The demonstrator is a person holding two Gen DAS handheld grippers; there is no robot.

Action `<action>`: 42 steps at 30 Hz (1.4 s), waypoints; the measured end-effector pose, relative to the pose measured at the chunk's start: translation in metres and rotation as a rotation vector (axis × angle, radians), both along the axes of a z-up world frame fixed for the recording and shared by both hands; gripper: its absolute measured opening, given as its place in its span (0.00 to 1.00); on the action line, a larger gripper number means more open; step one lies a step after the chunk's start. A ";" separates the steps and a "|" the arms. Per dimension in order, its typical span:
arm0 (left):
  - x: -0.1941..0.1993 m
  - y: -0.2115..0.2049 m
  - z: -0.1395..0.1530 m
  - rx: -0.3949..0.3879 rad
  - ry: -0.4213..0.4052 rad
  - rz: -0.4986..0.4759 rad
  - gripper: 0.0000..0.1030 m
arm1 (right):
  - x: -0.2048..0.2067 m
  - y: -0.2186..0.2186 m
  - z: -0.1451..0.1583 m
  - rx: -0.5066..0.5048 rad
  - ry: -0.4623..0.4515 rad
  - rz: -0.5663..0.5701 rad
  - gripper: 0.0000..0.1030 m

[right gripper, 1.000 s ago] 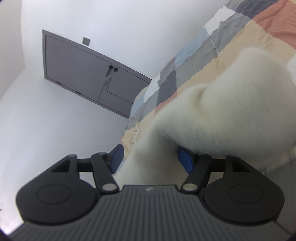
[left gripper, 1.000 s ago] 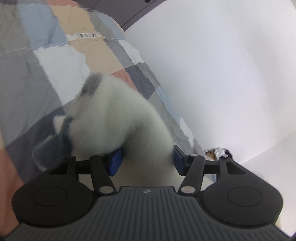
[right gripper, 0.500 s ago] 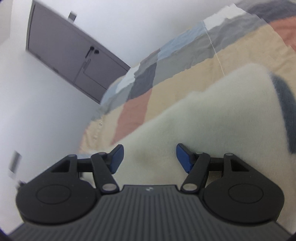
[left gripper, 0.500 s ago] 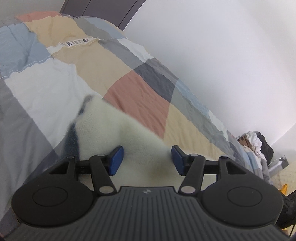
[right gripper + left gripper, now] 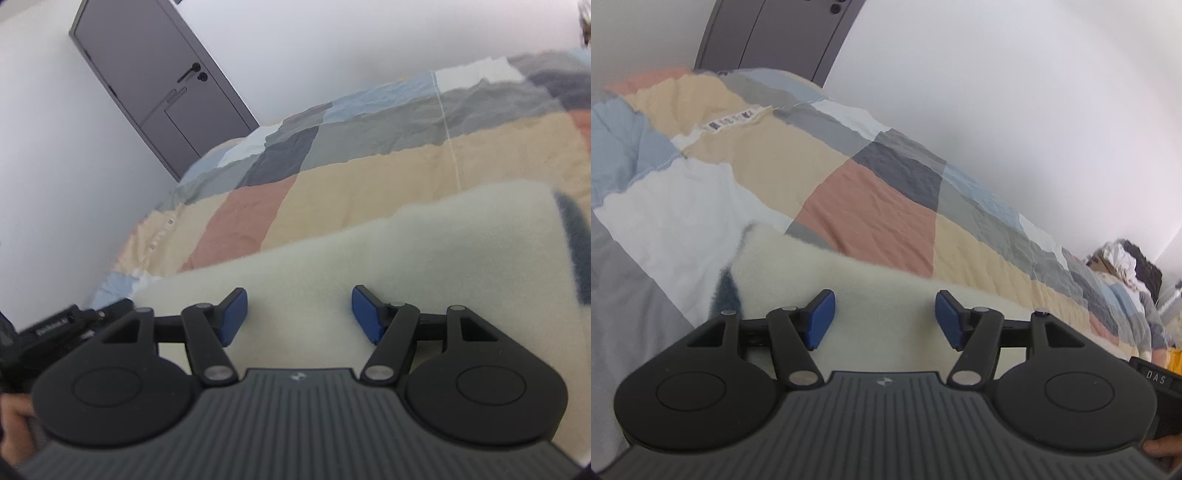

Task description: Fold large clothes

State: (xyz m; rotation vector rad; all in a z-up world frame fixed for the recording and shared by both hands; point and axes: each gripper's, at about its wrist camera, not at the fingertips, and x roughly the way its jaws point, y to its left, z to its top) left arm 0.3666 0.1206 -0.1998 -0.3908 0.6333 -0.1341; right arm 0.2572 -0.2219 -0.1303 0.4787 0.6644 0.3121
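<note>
Soft cream fleece garment (image 5: 886, 295) lying flat on patchwork bed (image 5: 871, 210). Left tool (image 5: 884, 317) opening, right tool (image 5: 299, 314) spread, pinching nothing. More folds probably left.

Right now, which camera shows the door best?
The right wrist view: the grey door shows almost whole, with its handle and panel lines, against the white wall beyond the bed. The left wrist view catches only a blurred strip of it at the top edge.
</note>
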 end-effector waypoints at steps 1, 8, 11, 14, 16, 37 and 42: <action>-0.005 -0.003 0.002 0.010 -0.004 -0.002 0.67 | -0.005 0.004 0.004 -0.035 -0.005 -0.002 0.63; -0.060 -0.025 0.012 0.077 -0.012 -0.048 0.74 | -0.053 0.022 0.022 -0.167 -0.066 0.030 0.64; -0.081 -0.036 0.016 0.147 -0.023 -0.073 0.75 | -0.071 0.030 0.024 -0.249 -0.091 0.042 0.64; -0.088 -0.041 0.015 0.159 -0.008 -0.076 0.76 | -0.078 0.036 0.025 -0.312 -0.113 0.048 0.64; -0.086 -0.042 0.010 0.160 0.020 -0.075 0.77 | -0.075 0.040 0.023 -0.347 -0.110 0.052 0.64; -0.120 -0.018 -0.005 -0.231 0.188 -0.066 0.80 | -0.100 0.028 0.016 -0.131 -0.040 -0.004 0.71; -0.120 0.013 -0.038 -0.506 0.311 0.020 0.81 | -0.121 0.029 0.009 -0.018 0.026 0.034 0.72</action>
